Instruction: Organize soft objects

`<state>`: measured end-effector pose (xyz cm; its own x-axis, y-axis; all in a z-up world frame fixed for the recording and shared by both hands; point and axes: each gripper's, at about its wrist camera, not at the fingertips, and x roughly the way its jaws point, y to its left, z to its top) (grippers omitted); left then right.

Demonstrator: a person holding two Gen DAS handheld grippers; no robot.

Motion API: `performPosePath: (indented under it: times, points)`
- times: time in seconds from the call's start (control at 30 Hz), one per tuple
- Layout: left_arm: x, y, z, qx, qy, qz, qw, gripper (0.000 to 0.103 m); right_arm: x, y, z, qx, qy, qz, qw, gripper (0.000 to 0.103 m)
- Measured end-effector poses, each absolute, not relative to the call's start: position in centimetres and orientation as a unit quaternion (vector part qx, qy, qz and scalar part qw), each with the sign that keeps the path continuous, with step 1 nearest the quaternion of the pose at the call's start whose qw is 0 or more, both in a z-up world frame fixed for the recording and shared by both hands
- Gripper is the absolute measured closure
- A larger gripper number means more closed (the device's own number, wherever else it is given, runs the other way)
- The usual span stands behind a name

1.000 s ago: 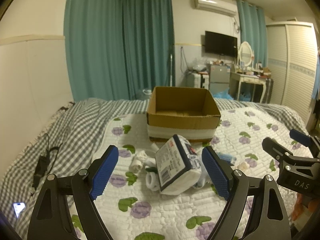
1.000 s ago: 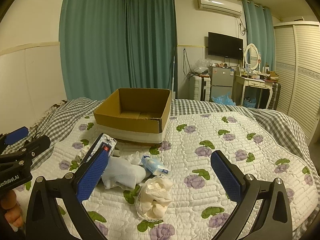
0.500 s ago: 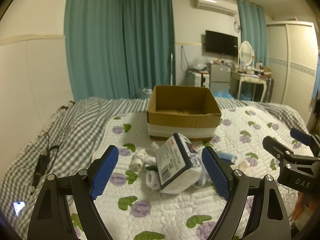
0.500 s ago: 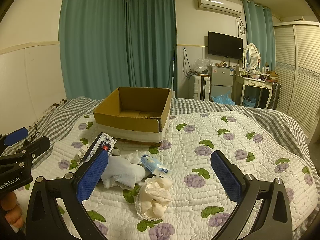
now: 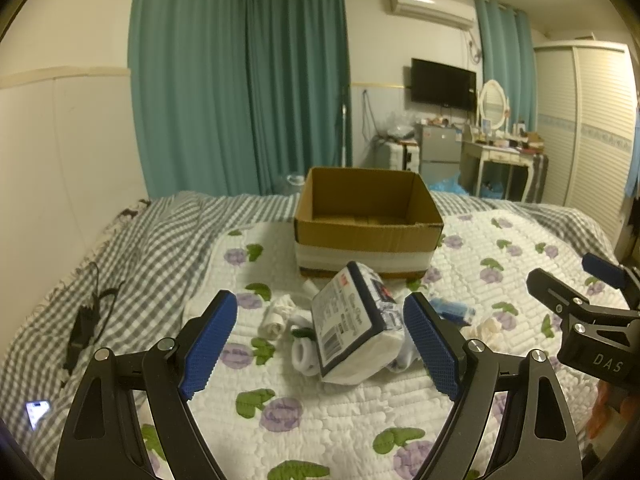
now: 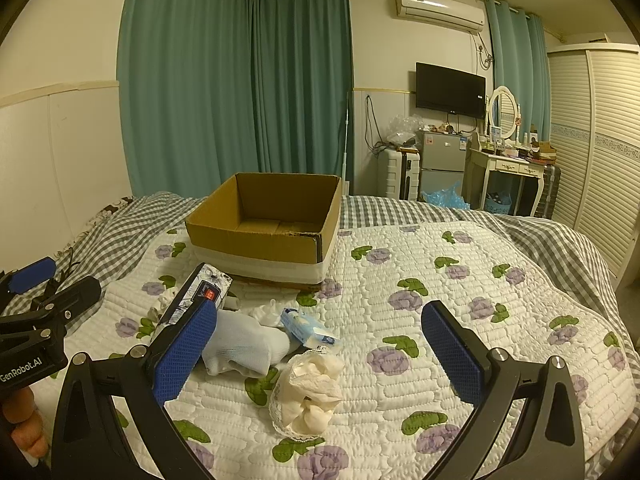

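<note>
An open cardboard box stands on the flowered quilt; it also shows in the right wrist view. In front of it lies a heap of soft things: a tissue pack with dark edges, rolled white socks, a pale blue sock, a small blue tissue packet and a cream lace cloth. My left gripper is open, just short of the tissue pack. My right gripper is open above the blue sock and lace cloth.
The quilt lies over a grey checked bedcover. A black charger with cable and a lit phone lie at the left. Curtains, a fridge, a dressing table and a wardrobe stand beyond the bed.
Both views have shifted very slightly; the heap and box have not moved. Both grippers stay open.
</note>
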<state>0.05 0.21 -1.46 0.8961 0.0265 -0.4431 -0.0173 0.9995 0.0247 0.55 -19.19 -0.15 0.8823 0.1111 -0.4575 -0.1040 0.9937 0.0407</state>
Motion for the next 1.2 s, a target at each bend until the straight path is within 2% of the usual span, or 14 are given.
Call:
performPosePath:
  times: [0.63,0.83,0.93,1.0,1.2]
  points:
    - [-0.8,-0.3,-1.5,0.007,0.22,0.007,0.975,0.016,-0.3,-19.7,1.1,0.004,0.238,0.049,0.97,0.0]
    - [0.5,-0.4,-4.4,0.007,0.258,0.005,0.966,0.016,1.6,-20.1,-2.1,0.015,0.294,0.047,0.954,0.0]
    - [1.2,-0.7,-6.4,0.018,0.277,0.005,0.961,0.016,3.4,-19.0,-5.5,-0.001,0.341,0.051,0.939,0.009]
    - [1.8,-0.7,-7.8,0.022,0.293,0.008,0.956,0.016,4.3,-18.5,-7.5,-0.007,0.363,0.049,0.93,0.02]
    - [3.2,-0.1,-10.7,0.016,0.329,0.012,0.944,0.016,6.2,-17.9,-10.4,-0.004,0.395,0.052,0.917,0.022]
